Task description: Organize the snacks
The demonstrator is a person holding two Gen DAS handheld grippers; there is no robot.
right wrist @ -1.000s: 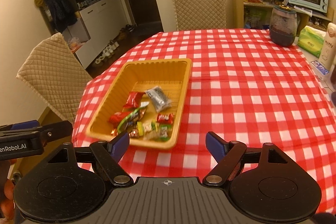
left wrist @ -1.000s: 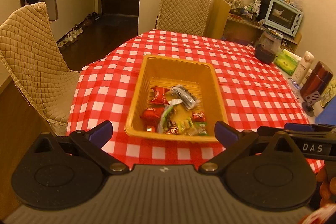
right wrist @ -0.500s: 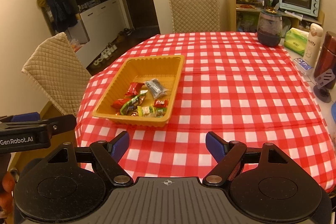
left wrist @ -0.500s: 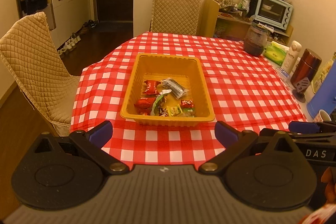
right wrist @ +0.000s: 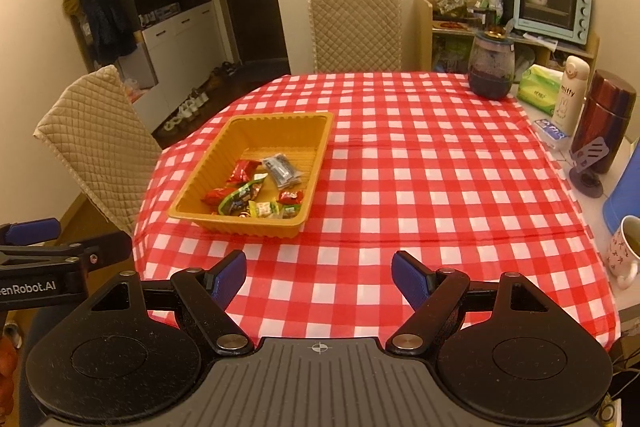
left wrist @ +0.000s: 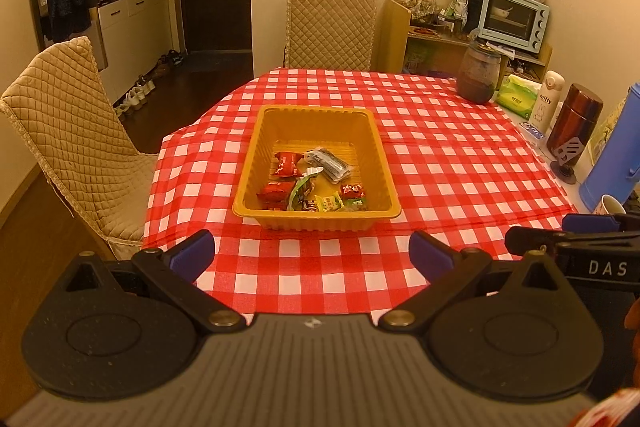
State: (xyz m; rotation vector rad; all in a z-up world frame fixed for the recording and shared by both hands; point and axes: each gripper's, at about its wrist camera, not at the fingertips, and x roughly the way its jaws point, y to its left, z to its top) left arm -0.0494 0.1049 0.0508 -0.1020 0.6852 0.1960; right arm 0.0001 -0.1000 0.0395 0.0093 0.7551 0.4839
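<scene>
A yellow plastic basket [left wrist: 248, 163] [right wrist: 320, 151] sits on the red-and-white checked table. Inside it lie several wrapped snacks: red packets [left wrist: 287, 163] [right wrist: 243, 171], a grey packet [left wrist: 330, 163] [right wrist: 282, 169] and small green and yellow candies [left wrist: 332, 203] [right wrist: 264, 207]. My left gripper [left wrist: 312, 255] is open over the table's near edge, short of the basket, with nothing between its blue fingers. My right gripper [right wrist: 319, 275] is open too, empty, near the front edge and to the right of the basket. Each gripper shows at the side of the other's view.
Along the table's right side stand a dark jar [right wrist: 491, 67], a green tissue pack [right wrist: 538, 89], a white bottle [right wrist: 570, 95], a brown flask [right wrist: 604, 123], a blue jug [left wrist: 612, 155] and a mug [right wrist: 624, 251]. Quilted chairs stand at the left [left wrist: 68, 131] and far side [left wrist: 330, 27].
Both grippers have pulled back from the basket and risen a little, so the basket looks smaller and farther and more table shows. Both stay open and empty.
</scene>
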